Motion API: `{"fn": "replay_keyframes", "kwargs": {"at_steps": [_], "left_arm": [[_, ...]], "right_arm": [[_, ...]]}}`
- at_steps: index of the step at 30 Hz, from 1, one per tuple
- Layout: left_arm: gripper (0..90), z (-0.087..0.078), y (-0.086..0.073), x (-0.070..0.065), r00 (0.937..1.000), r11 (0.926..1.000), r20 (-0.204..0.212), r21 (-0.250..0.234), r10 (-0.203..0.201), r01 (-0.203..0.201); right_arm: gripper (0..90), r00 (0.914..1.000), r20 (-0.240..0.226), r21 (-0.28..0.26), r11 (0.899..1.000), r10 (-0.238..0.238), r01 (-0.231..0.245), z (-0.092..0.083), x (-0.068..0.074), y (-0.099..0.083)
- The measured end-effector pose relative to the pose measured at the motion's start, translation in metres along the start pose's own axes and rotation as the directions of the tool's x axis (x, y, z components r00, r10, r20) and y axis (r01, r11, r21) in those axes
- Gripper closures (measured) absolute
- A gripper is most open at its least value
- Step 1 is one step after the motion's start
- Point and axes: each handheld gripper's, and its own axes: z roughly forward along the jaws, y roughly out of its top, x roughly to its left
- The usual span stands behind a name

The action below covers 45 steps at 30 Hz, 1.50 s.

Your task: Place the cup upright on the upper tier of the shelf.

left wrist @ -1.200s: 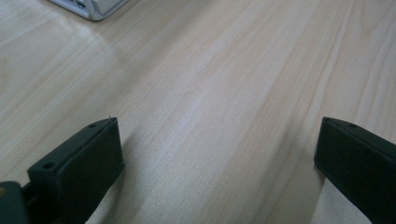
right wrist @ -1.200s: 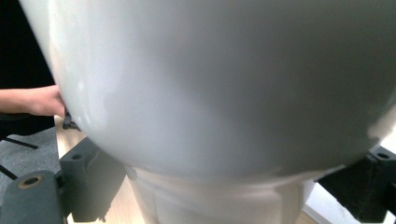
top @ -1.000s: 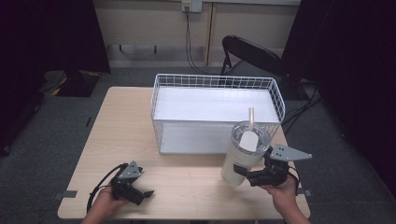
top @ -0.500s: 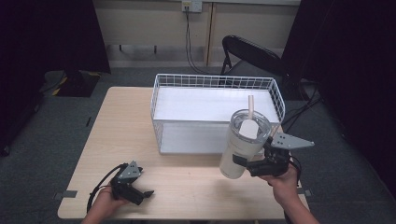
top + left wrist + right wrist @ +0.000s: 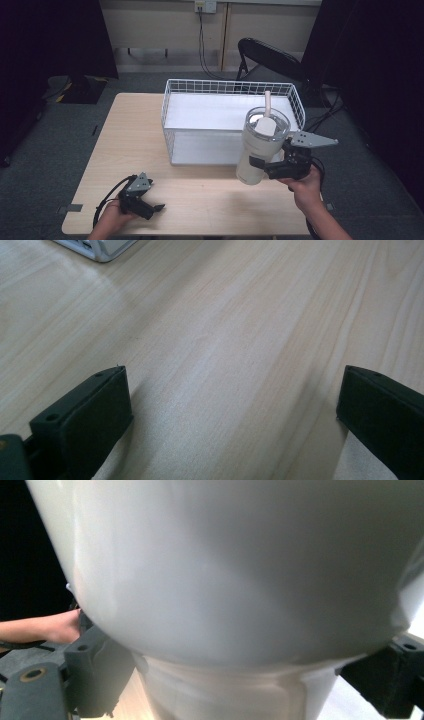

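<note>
Right hand-held gripper [image 5: 260, 167], at the lower right of the high view, is clamped on the lower body of a cream tumbler [image 5: 259, 147] and holds it clear of the surface [image 5: 135, 135], just in front of the white wire basket [image 5: 170, 125] near its right end. Left hand-held gripper [image 5: 150, 207] rests at the lower left with its jaws spread wide over bare wood. Gripped low on a tapered, smooth wall, the top-heavy tumbler could tip or slide through the jaws, or its base could catch the basket's rim. It is tall, glossy, wider above, with a clear lid and an upright straw [image 5: 267, 102].
</note>
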Motion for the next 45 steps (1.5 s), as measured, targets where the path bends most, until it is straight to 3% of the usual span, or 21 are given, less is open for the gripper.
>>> {"fn": "replay_keyframes", "kwargs": {"at_steps": [45], "left_arm": [[0.5,0.0,0.0,0.0,1.0,1.0,-0.002,0.001,0.003,-0.003]], "right_arm": [[10.2,0.9996,0.028,0.008,1.0,-0.009,0.009,-0.003,-0.011,0.069]]}}
